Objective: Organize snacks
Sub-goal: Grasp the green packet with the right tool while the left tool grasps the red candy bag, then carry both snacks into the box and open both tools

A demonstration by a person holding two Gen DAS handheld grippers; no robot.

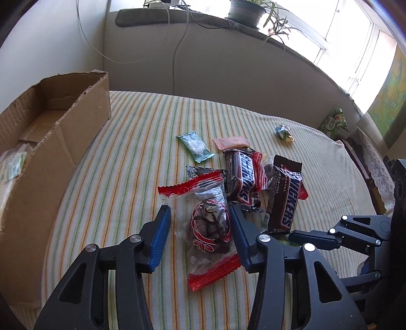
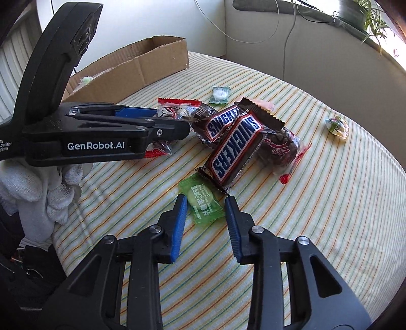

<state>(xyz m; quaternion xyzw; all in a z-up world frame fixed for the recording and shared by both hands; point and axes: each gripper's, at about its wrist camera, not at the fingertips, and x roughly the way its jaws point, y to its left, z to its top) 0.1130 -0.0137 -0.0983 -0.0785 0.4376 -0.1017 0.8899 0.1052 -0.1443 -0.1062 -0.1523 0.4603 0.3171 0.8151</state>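
Snacks lie heaped on the striped cloth (image 1: 106, 193), and both grippers are down among them. The left gripper (image 1: 200, 215) has its blue fingers spread wide on either side of a red-edged clear packet (image 1: 208, 228) with a dark sweet inside; neither pad seems to be pressing it. The right gripper (image 2: 206, 205) also stands parted, with a small green candy wrapper (image 2: 201, 203) lying on the cloth between its fingertips, untouched as far as I can see.

Just beyond that green wrapper sit two Snickers bars (image 2: 234, 144), one overlapping the other, with another red-edged packet (image 2: 279, 149) tucked against them. Farther back lie a teal mint wrapper (image 1: 196, 148) and a pink wrapper (image 1: 231, 141), partly under the chocolate. A small clear-wrapped candy (image 2: 336, 126) sits well apart to the right.

Off to the left, a cardboard box (image 1: 61, 142) rests on the cloth, a few pale packets visible inside. A potted plant (image 1: 247, 10) stands on the sill behind.
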